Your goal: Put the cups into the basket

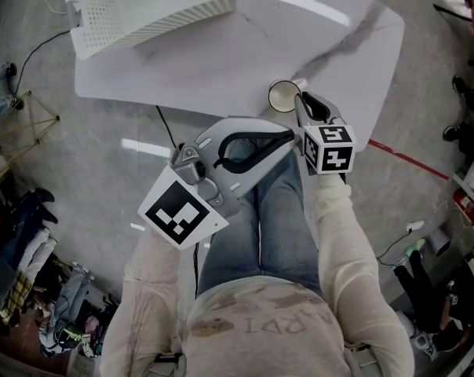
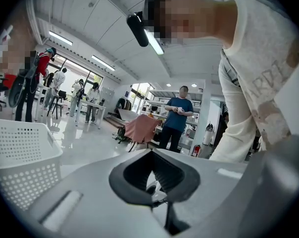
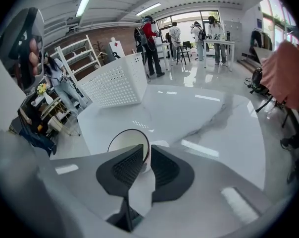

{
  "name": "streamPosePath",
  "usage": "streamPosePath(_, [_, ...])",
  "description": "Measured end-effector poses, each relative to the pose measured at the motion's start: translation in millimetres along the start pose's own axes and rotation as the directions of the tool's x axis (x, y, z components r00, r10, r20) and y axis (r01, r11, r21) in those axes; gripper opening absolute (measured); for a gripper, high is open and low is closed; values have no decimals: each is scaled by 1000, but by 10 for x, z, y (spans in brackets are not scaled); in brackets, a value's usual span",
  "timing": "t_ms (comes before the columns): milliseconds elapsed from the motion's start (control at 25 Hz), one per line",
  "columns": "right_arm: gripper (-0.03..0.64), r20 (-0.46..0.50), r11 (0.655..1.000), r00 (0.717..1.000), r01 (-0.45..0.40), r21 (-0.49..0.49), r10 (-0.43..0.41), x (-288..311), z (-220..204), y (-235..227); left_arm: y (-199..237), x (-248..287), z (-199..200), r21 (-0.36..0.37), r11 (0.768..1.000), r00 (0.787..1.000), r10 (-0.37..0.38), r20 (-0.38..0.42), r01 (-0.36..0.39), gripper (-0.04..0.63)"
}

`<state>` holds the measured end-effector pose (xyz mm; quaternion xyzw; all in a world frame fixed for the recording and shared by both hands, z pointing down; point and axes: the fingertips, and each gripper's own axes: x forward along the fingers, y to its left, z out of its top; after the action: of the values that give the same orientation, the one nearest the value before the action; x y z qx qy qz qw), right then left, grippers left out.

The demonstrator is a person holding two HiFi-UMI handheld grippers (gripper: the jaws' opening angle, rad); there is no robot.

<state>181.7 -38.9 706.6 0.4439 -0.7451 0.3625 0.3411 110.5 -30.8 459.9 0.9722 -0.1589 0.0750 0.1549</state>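
A white paper cup (image 1: 282,96) with a dark rim is at the near edge of the marble table (image 1: 221,61), its mouth tipped up toward me. My right gripper (image 1: 300,98) is shut on its rim; the right gripper view shows the cup (image 3: 125,144) with its wall pinched between the pads of the right gripper (image 3: 143,155). The white perforated basket (image 1: 143,14) sits at the table's far left corner and shows as the basket (image 3: 115,81) beyond the cup. My left gripper (image 1: 287,136) is over my lap, shut and holding nothing, its tip (image 2: 152,153) pointing right.
The basket wall (image 2: 21,157) fills the left of the left gripper view. Several people stand in the room behind. A black cable (image 1: 168,128) hangs below the table's near edge. Clothes and clutter (image 1: 25,242) lie on the floor at left.
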Motion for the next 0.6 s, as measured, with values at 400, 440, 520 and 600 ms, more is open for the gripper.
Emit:
streamPosePath(400, [86,-69,998,996,61,-15,-62,138,2,-29,7,-7,-54,-2,1000,1000,13,-3,-13,0])
streamPosePath(440, [89,-78,997,994,71,-21,-73,145,3,-29,12,-5,-56,-3,1000,1000,17,-1,-17,0])
streamPosePath(520, [94,-101,995,990,92,-34,-95,142,9,-22,10,2,-50,-6,1000,1000,20,1,-20,0])
streamPosePath(600, [98,-124,993,986,109,-38,-113,129,13,-16,-1,13,-37,-6,1000,1000,21,0,-21,0])
